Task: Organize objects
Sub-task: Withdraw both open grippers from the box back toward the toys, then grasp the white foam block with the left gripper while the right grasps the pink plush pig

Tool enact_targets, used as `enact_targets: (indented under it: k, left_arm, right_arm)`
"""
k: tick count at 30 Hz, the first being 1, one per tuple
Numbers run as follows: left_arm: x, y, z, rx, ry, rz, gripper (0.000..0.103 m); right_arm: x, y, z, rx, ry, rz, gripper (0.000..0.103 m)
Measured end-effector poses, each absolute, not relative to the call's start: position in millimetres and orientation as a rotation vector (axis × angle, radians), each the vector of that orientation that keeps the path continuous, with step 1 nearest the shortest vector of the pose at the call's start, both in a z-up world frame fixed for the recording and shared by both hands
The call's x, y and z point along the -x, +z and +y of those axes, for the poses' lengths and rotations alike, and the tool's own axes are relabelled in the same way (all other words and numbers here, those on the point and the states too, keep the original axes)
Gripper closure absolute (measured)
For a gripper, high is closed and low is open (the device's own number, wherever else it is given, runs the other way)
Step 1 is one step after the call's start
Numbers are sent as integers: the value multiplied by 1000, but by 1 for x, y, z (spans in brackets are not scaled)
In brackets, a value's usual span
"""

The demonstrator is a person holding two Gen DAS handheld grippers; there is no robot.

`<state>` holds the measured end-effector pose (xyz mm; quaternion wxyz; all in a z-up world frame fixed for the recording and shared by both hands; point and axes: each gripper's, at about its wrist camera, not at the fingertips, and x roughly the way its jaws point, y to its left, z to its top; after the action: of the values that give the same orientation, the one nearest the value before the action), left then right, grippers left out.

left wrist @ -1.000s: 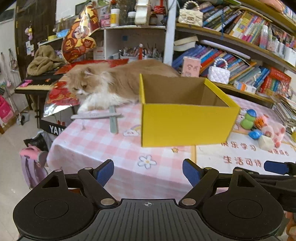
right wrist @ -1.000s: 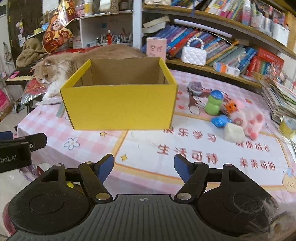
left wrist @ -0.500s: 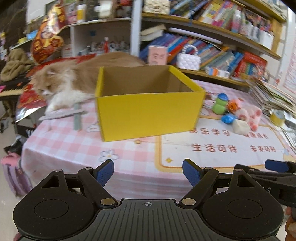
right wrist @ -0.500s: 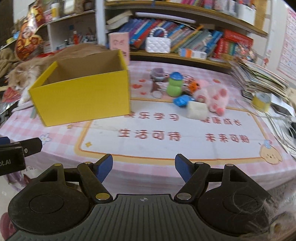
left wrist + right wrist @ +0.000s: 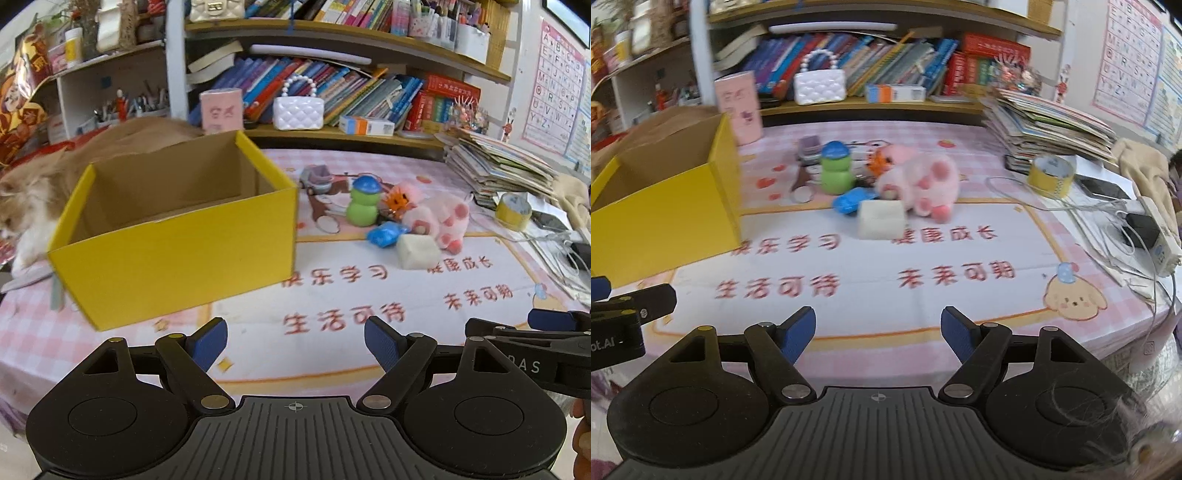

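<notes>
Swinging right from yellow box (image 5: 173, 236) toward toy pile (image 5: 886, 188); left gripper (image 5: 295, 341), right gripper (image 5: 878, 330) gaping, empty (pickup pending).

Count on the pink checked table (image 5: 406, 177): one open yellow cardboard box (image 5: 177, 254) at nine o'clock. At one o'clock of it, the toy cluster: one green rounded figure with blue cap (image 5: 364, 201), one pink plush paw toy (image 5: 441, 218), one small orange toy (image 5: 397, 197), one blue crumpled item (image 5: 384, 233), one white foam block (image 5: 417, 251), one grey toy cart (image 5: 317, 179). One yellow tape roll (image 5: 513, 210) at three o'clock. One cream-and-white cat (image 5: 33, 195) at ten o'clock.
</notes>
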<state>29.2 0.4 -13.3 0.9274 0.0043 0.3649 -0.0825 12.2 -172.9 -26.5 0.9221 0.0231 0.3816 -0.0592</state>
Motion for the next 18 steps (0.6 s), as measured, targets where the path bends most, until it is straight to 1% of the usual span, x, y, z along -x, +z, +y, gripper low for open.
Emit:
enact_targets:
  k: [8, 18]
  left_arm:
    - [-60, -12, -39, -13, -176, 731, 19]
    - [-92, -25, -71, 11, -138, 774, 20]
  right_arm:
    - [-43, -23, -212, -58, -123, 774, 30]
    - [-89, -30, -252, -62, -88, 789, 30]
